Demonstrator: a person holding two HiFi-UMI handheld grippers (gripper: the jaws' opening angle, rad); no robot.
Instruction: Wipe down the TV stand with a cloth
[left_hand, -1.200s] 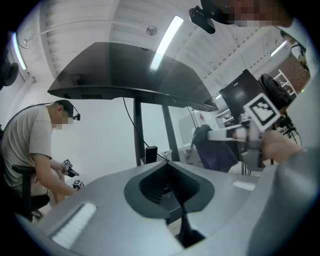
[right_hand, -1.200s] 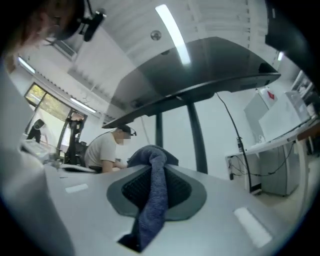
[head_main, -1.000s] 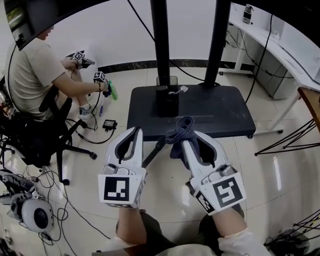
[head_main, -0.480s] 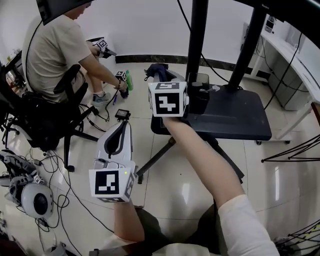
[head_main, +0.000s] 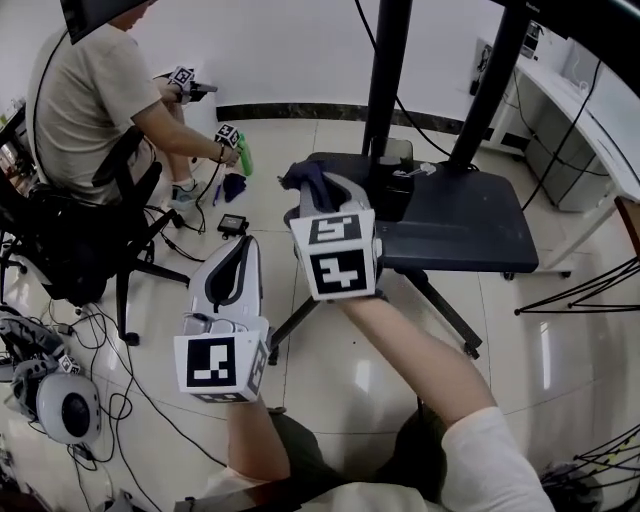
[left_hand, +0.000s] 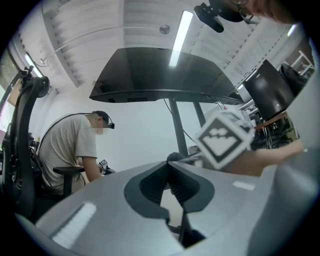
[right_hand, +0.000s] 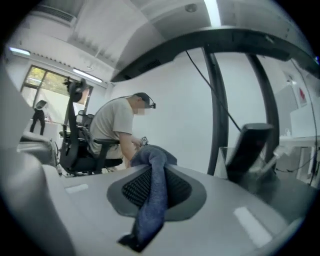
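right gripper (head_main: 325, 190) clamping cloth (head_main: 303, 176), left gripper (head_main: 244, 243) closed

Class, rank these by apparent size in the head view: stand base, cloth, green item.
1. stand base
2. cloth
3. green item, smallest, though it sits farther from the camera

Right tongs (head_main: 316, 186) with cloth (head_main: 303, 177), farther out, at TV stand (head_main: 462, 222) left corner.
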